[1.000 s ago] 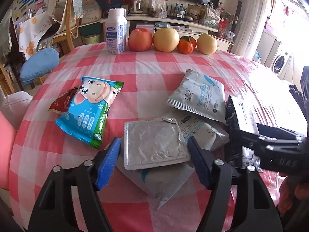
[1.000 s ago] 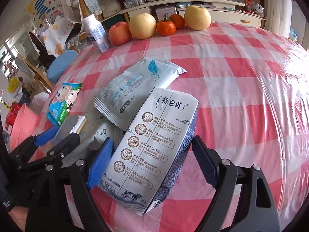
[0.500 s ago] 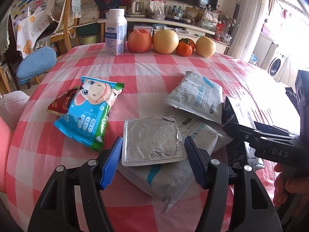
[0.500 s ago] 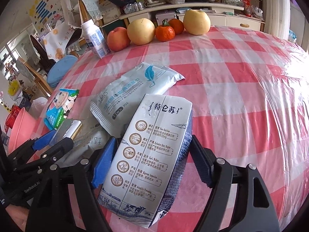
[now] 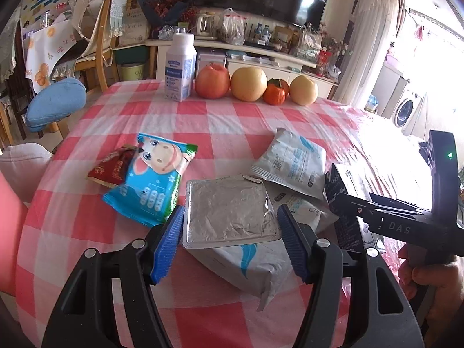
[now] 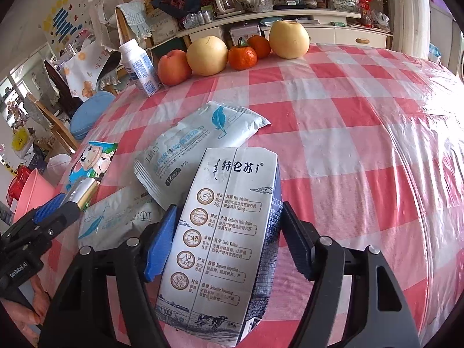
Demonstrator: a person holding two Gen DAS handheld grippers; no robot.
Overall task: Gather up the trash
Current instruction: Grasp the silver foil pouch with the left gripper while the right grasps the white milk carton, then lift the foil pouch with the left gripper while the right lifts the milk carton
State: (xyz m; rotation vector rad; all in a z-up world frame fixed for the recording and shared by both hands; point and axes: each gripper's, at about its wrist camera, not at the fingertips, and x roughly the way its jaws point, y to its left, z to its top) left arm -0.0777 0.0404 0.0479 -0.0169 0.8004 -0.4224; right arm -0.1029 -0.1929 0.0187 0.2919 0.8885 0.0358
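Trash pickup is mid-grasp: right gripper closing around the flattened grey-white milk carton at lower centre, left gripper clasping the silver foil tray, both needing a lift next.

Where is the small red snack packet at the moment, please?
In the left wrist view, the small red snack packet lies left of centre on the checked tablecloth, partly tucked under the blue cartoon-cow wrapper.

Foil pack atop wipes pack (fruit behind)

Left gripper closed on silver foil packet, 2 blue pads against its sides, above white pouch. Right gripper alongside, at milk carton. Checked tablecloth below.
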